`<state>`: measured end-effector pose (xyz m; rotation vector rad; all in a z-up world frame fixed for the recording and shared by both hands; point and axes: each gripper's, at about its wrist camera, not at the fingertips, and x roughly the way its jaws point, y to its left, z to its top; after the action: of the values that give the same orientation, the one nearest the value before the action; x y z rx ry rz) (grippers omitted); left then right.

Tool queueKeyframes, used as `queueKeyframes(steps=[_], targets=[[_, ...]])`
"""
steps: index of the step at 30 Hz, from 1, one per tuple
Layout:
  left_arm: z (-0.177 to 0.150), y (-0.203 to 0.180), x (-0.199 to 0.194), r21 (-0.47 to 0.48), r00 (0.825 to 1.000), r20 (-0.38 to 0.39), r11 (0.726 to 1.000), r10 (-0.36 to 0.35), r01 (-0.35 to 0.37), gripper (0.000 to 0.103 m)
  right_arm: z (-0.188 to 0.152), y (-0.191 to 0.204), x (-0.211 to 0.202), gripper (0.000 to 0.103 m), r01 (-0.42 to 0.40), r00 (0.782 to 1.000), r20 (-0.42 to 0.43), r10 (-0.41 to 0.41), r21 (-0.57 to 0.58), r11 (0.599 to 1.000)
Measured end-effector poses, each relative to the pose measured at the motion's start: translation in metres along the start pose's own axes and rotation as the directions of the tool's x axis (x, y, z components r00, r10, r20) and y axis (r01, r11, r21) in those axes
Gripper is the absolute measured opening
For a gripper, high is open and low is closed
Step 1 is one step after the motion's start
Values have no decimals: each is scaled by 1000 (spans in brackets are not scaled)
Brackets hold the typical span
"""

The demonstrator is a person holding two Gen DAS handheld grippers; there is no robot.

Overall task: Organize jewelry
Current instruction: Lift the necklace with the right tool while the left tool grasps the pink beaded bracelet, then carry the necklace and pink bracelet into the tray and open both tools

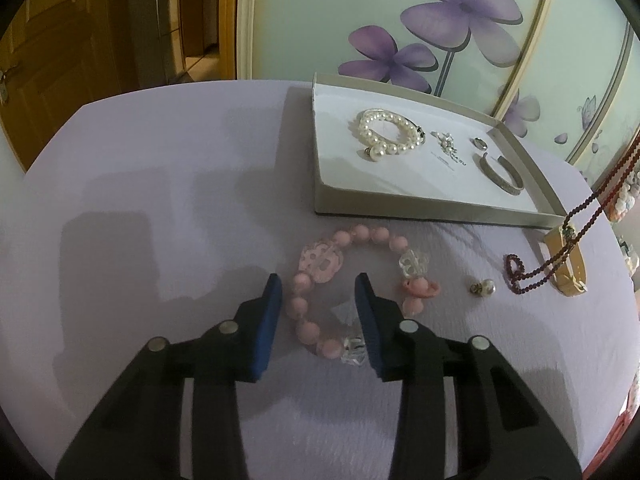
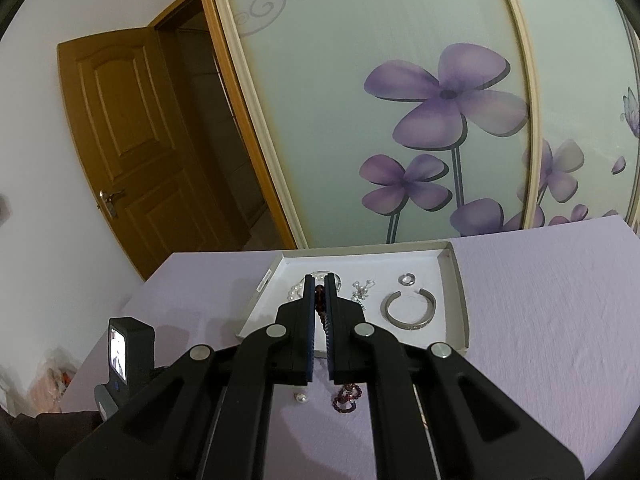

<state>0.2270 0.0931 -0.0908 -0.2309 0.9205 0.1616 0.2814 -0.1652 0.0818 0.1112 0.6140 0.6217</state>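
Note:
A pink bead bracelet (image 1: 352, 280) with clear charms lies on the lilac table. My left gripper (image 1: 318, 280) is open, its jaws low on either side of the bracelet's left part. My right gripper (image 2: 319, 280) is shut on a dark red bead necklace (image 2: 320, 300), which hangs down from it to the table (image 2: 346, 398); in the left wrist view the necklace (image 1: 600, 196) slants up to the right. A white tray (image 1: 332, 196) holds a pearl bracelet (image 1: 390, 132), a silver cuff (image 1: 502, 174), a ring (image 1: 479, 143) and a small silver piece (image 1: 444, 140).
A pearl earring (image 1: 482, 287) and a tan watch strap (image 1: 568, 268) lie on the table right of the pink bracelet. A glass wardrobe door with purple flowers (image 2: 440, 96) stands behind the table. A wooden door (image 2: 128, 136) is open at the left.

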Motion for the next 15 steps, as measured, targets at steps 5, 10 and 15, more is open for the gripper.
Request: queueKeyframes(steps=[5,10,15], targets=[[-1,2,1,1,1000,3,1000,16,-16,13,7,2,-3,5,-9,1000,19,9,-17,1000],[0,2,-4,10,1000,15,1000,-2,2,13,18,8,-9,5,-21,998,50,23,-48,999],[9,-2,-27,36,997,66,998,-51,49,13,33,11,-14,5,-24,996,86,31,-75,997]])
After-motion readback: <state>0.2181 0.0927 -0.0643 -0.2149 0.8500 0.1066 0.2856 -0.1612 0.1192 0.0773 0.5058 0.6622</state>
